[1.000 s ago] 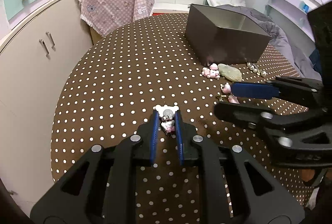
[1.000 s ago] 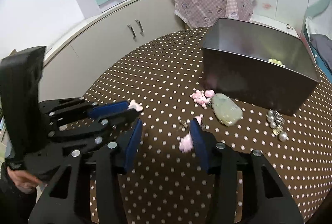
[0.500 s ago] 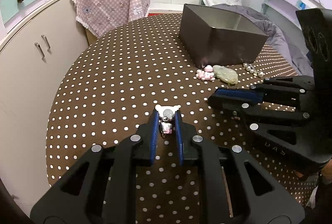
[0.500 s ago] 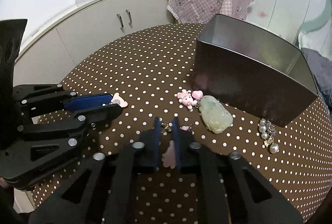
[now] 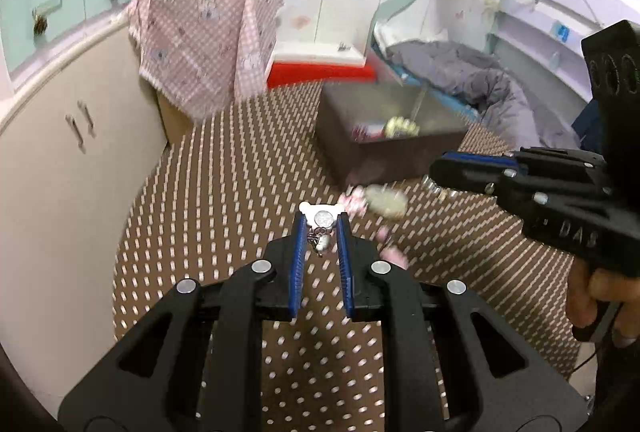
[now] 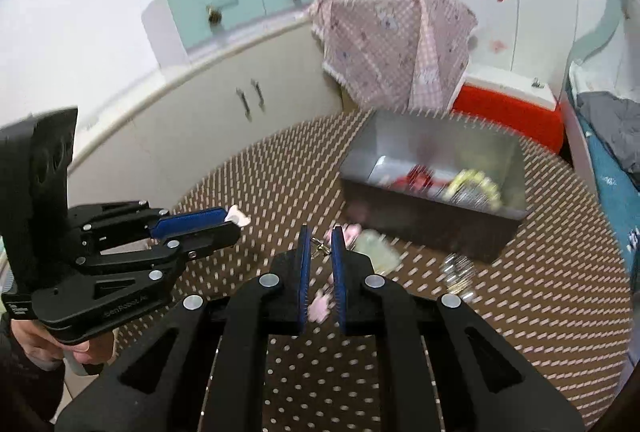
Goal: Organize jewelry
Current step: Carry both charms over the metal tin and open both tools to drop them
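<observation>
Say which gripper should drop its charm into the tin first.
Right, probably. The right gripper is shut on a pink charm and looks nearer the tin. The left gripper, shut on a bear charm, sits farther back.

Round table, brown polka-dot cloth (image 6: 248,191), bears grey metal box (image 6: 432,220), green pendant (image 5: 386,200), pearl piece (image 6: 458,274).
</observation>
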`<state>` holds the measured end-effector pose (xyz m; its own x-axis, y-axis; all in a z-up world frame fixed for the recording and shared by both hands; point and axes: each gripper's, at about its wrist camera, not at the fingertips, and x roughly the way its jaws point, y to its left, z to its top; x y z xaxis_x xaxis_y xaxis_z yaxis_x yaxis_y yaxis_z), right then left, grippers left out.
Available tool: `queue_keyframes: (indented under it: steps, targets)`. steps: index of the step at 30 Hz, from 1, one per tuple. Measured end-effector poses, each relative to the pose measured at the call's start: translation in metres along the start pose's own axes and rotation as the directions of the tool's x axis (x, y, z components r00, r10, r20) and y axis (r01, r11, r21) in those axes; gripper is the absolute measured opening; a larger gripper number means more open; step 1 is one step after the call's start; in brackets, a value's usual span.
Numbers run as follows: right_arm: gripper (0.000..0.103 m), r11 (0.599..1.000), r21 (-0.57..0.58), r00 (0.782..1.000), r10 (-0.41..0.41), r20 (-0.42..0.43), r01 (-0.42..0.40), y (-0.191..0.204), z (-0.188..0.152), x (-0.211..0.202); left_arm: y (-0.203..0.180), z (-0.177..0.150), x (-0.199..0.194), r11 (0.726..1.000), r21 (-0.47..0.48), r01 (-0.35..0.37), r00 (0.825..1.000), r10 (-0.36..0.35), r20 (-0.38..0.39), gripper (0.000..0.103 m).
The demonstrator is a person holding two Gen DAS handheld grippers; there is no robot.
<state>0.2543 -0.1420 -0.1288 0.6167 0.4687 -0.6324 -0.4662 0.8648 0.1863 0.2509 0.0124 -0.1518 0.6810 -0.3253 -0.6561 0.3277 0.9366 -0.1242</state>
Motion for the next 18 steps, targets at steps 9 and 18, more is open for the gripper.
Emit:
queue_keyframes:
  steps: [9,18]
  targets:
    - [0.009,0.998,0.017,0.99,-0.067,0.125,0.066,-0.047,0.063,-0.054,-0.032,0.074,-0.023,0.996,0.085,0.031,0.99,-0.042,0.136,0.016]
    - [0.009,0.996,0.079,0.998,-0.052,0.044,0.048,-0.081,0.084,-0.023,-0.044,0.117,0.02,0.994,0.081,0.068,0.994,-0.075,0.085,0.016]
